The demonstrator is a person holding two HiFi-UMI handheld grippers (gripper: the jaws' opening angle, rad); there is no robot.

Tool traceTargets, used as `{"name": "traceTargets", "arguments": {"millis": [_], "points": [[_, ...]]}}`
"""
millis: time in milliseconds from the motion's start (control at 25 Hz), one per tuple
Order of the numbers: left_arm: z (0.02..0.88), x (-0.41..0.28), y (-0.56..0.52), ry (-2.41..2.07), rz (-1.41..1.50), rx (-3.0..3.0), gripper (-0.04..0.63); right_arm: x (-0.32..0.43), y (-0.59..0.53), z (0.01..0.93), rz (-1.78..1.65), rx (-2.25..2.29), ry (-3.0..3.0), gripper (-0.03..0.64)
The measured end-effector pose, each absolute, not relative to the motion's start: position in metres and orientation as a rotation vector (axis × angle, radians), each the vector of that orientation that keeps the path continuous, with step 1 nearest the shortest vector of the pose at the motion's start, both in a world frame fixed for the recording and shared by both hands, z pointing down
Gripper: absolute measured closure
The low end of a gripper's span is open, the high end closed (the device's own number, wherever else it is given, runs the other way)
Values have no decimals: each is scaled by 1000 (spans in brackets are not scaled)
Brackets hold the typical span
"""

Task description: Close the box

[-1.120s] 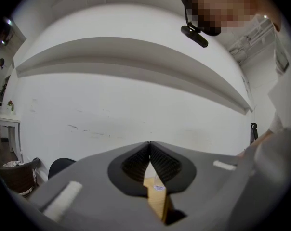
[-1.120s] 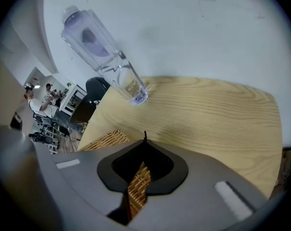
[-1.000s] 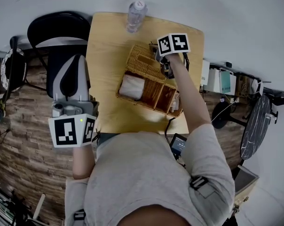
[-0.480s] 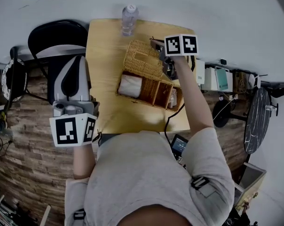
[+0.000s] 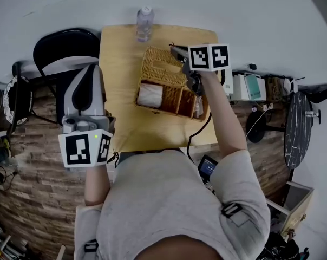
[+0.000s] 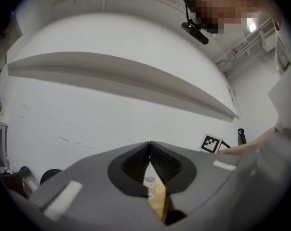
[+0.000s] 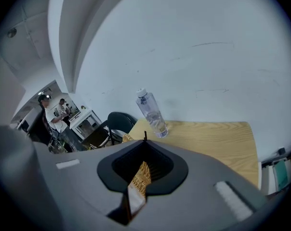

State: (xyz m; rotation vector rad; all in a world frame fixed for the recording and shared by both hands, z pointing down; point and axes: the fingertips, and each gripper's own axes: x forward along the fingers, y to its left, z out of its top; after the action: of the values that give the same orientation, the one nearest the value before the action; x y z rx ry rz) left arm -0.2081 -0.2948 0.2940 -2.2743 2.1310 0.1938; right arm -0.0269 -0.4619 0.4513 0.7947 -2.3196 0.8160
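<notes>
A wicker box (image 5: 174, 103) stands open on the wooden table (image 5: 120, 91), with a white cloth (image 5: 150, 95) in its left compartment. Its wicker lid (image 5: 161, 66) is hinged back at the far side. My right gripper (image 5: 178, 52) is at the lid's far right corner. In the right gripper view its jaws (image 7: 144, 141) are shut, and the lid's edge (image 7: 139, 177) shows between them. My left gripper (image 5: 89, 72) hangs off the table's left side above a chair. It is shut (image 6: 149, 144) on nothing.
A clear plastic bottle (image 5: 144, 23) stands at the table's far edge, also seen as the bottle (image 7: 151, 112) past the right jaws. A black chair (image 5: 60, 42) is left of the table. A low shelf (image 5: 250, 88) and a round dark table (image 5: 298, 129) are to the right.
The head view has drifted, so the table sits higher in frame. My right gripper stays at the lid's corner. The left gripper has not moved.
</notes>
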Motion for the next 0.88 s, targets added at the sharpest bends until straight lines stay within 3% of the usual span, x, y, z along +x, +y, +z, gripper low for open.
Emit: {"name": "traceTargets", "arguments": {"millis": [880], "points": [[288, -190, -253, 1959, 228, -2412, 537, -24, -351, 429, 758, 855, -2398, 603]]}}
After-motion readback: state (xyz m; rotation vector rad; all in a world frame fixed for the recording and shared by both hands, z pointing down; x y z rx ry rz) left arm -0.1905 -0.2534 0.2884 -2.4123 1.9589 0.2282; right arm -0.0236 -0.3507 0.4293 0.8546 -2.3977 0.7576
